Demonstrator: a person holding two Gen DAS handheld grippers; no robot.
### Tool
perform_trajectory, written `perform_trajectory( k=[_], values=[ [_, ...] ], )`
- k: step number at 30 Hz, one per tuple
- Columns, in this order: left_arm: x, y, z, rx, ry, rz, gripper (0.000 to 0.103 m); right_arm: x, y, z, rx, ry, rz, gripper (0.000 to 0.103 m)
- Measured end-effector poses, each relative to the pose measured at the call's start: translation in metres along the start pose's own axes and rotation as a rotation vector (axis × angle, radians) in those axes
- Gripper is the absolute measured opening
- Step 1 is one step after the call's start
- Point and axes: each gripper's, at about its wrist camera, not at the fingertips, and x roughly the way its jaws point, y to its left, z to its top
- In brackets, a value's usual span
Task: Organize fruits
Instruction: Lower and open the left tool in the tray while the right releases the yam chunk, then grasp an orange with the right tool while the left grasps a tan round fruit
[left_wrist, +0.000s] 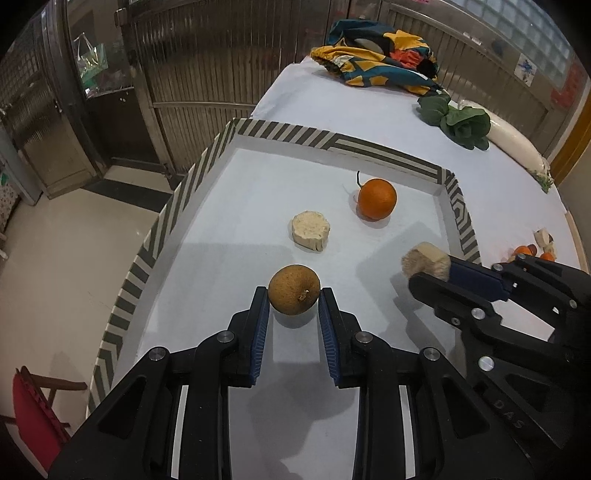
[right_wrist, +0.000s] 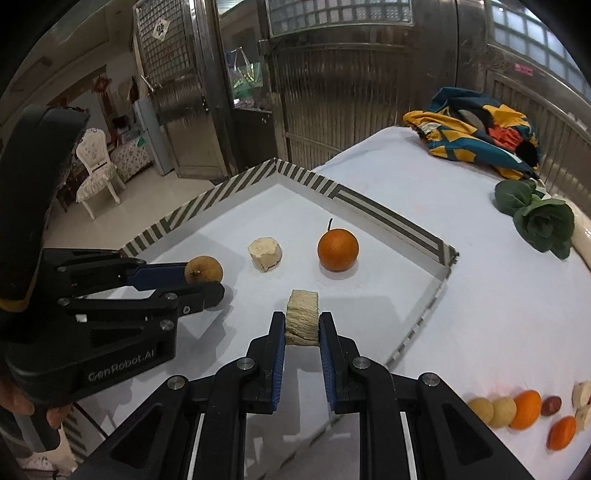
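Note:
A striped-rim tray (left_wrist: 384, 153) (right_wrist: 388, 210) holds an orange (left_wrist: 377, 198) (right_wrist: 338, 249) and a pale chunk (left_wrist: 310, 230) (right_wrist: 265, 253). My left gripper (left_wrist: 294, 300) (right_wrist: 207, 278) is shut on a brown round fruit (left_wrist: 294, 288) (right_wrist: 203, 270) just above the tray floor. My right gripper (right_wrist: 302, 325) (left_wrist: 430, 275) is shut on a tan fibrous block (right_wrist: 302, 315) (left_wrist: 426, 259) over the tray's right part.
Several loose fruits (right_wrist: 524, 410) (left_wrist: 532, 251) lie on the white table right of the tray. A leafy green (left_wrist: 461, 123) (right_wrist: 539, 221) with a white radish (left_wrist: 517, 142) and a colourful cloth (left_wrist: 380, 55) (right_wrist: 476, 129) lie at the far end. The floor drops off left of the tray.

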Motion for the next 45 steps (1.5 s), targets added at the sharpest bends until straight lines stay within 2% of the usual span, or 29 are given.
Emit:
perform_trajectory(
  k=[12,15,17,20,24,29,38,45],
  values=[
    [0.011,0.0,0.002,-0.019,0.039,-0.019,0.027,0.025,0.002,0.003,-0.012,0.036,-0.022,0.017],
    [0.011,0.0,0.002,-0.028,0.041,-0.021,0.039,0.023,0.002,0.003,-0.006,0.045,-0.016,0.017],
    [0.01,0.0,0.002,-0.03,0.036,-0.001,0.052,0.019,0.001,0.002,0.008,0.043,-0.015,0.018],
    [0.005,0.0,0.001,-0.04,0.024,-0.015,0.061,0.007,-0.002,0.0,0.031,0.016,0.002,0.018],
    [-0.007,-0.007,-0.002,-0.023,-0.004,-0.012,0.061,-0.014,-0.007,-0.005,0.059,-0.016,0.01,0.019],
    [-0.026,-0.021,-0.005,-0.005,-0.035,-0.044,0.061,-0.044,-0.014,-0.018,0.101,-0.061,0.025,0.02],
    [-0.053,-0.079,-0.02,0.089,-0.071,-0.121,0.061,-0.097,-0.045,-0.062,0.18,-0.109,-0.054,0.021],
    [-0.058,-0.13,-0.034,0.163,-0.058,-0.173,0.061,-0.127,-0.085,-0.107,0.277,-0.109,-0.127,0.023]
  ],
)
